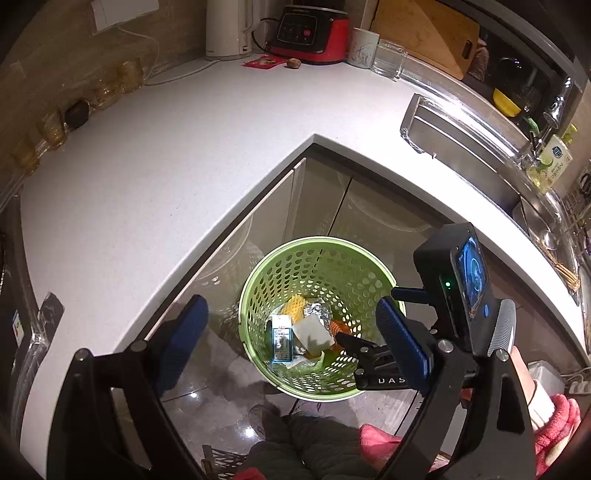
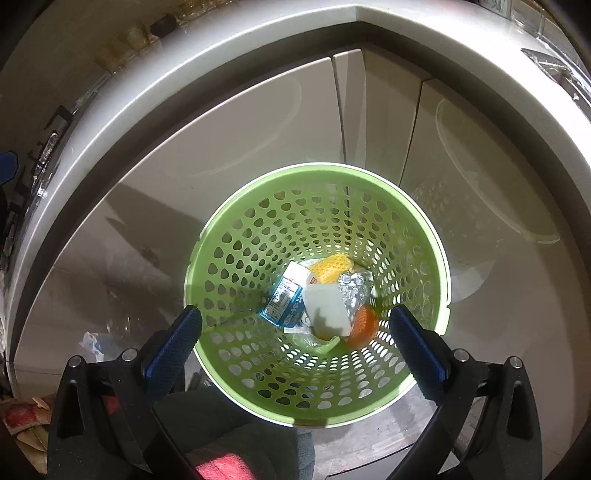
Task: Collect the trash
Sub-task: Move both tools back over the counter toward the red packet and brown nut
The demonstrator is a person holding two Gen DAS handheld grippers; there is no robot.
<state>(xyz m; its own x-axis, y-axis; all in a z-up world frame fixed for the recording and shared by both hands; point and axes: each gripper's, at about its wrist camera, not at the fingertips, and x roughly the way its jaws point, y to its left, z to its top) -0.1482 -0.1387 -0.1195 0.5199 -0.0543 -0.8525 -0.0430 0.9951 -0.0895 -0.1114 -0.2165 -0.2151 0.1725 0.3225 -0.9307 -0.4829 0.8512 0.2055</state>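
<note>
Both tools, left (image 1: 291,332) and right (image 2: 295,332), hang wide open and empty over the green bin (image 2: 439,266); "DAS" shows on the right tool.

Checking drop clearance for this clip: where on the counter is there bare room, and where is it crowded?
Bare: the broad white countertop between the jars on the left and the sink. Crowded: the back wall, with kettle, red cooker, cup.
</note>
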